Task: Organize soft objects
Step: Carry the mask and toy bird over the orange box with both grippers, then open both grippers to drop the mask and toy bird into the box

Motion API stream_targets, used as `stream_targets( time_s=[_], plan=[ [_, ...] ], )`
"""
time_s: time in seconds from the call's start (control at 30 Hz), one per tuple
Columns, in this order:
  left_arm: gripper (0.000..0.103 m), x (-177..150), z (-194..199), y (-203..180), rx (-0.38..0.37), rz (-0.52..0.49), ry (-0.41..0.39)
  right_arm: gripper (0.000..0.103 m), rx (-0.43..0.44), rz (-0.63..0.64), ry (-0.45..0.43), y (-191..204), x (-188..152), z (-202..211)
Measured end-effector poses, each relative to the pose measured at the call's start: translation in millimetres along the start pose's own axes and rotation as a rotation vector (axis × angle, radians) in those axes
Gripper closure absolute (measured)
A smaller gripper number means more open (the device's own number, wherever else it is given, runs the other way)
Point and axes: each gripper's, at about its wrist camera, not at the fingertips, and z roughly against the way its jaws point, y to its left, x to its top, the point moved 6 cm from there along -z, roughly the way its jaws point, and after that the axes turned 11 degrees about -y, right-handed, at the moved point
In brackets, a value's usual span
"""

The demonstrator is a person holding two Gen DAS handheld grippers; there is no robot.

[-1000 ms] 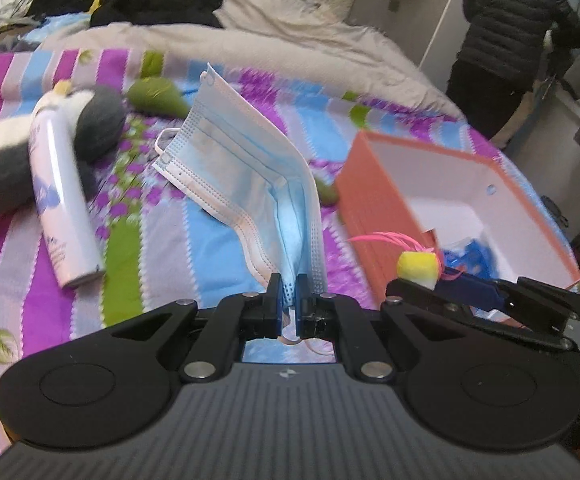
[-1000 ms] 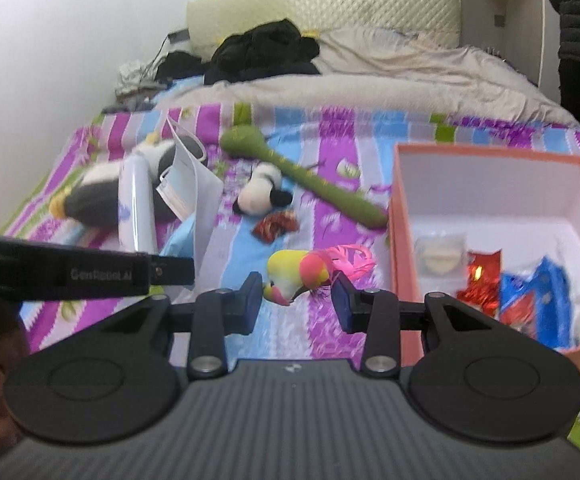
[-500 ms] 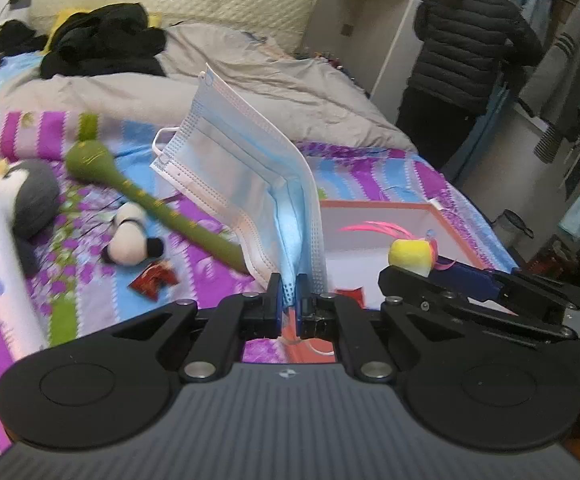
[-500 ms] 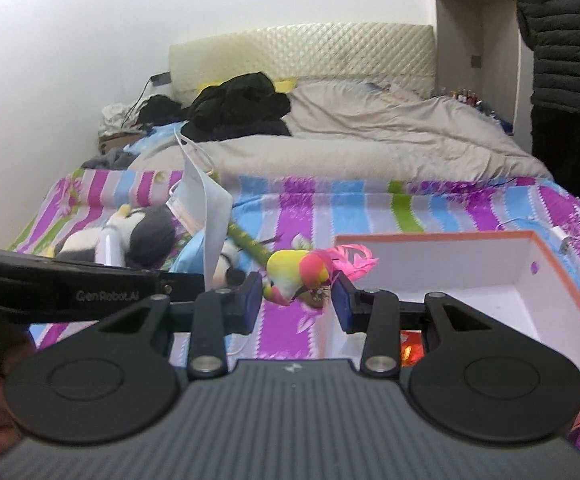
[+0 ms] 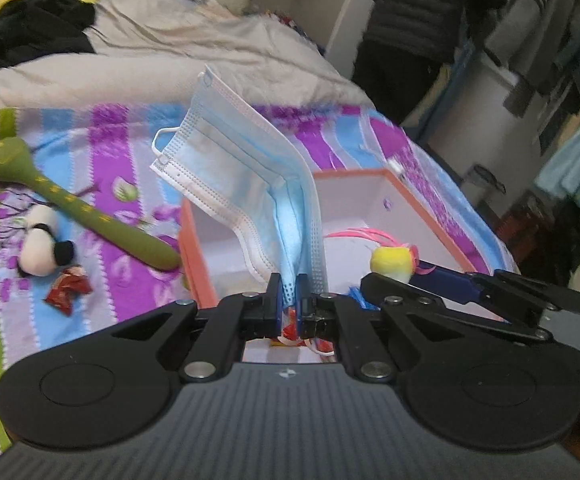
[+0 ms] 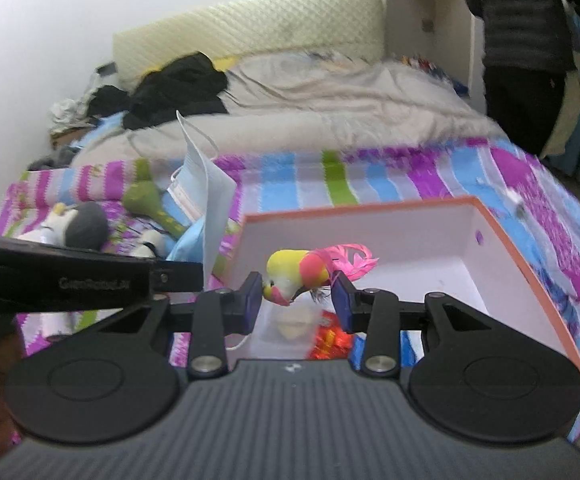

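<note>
Left gripper (image 5: pixel 288 292): jaws nearly closed, pinching lower edge of blue face mask (image 5: pixel 249 184); mask stands up from pads, held over near left corner of orange box (image 5: pixel 193 256).

Right gripper (image 6: pixel 297 300): jaws partly apart, clamped on toy bird (image 6: pixel 296 272) (yellow head, pink body, pink feather tail); bird sits between pads, above open box.

Box rests on striped bedspread (image 6: pixel 330 176); wrappers visible inside.

On bedspread left of box: green plush snake (image 5: pixel 73 204), small panda plush (image 5: pixel 43 250), red wrapper (image 5: pixel 67 288).
</note>
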Motion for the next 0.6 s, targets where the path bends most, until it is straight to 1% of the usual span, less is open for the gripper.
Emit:
stream_targets(
  time_s=[0.1, 0.17, 0.23, 0.33, 0.43, 0.6],
  plan=[
    [0.096, -5, -22, -12, -0.023, -0.024, 0.050, 0.062, -0.020, -0.035, 0.056, -18, -10, -11],
    [0.096, -10, -38, -17, -0.031, -0.041, 0.086, 0.062, -0.029, -0.058, 0.113, -29, -19, -20],
    [0.096, -16, -53, -23, -0.046, -0.057, 0.143, 0.062, -0.048, -0.086, 0.177, -41, -31, -28],
    [0.096, -19, -71, -29, -0.046, -0.088, 0.191, 0.062, -0.074, -0.118, 0.238, -57, -44, -37],
    [0.096, -23, -87, -33, -0.053, -0.108, 0.239, 0.061, -0.086, -0.131, 0.281, -66, -56, -44],
    [0.095, -28, -106, -36, -0.067, -0.139, 0.286, 0.060, -0.081, -0.145, 0.320, -73, -67, -48]
  ],
)
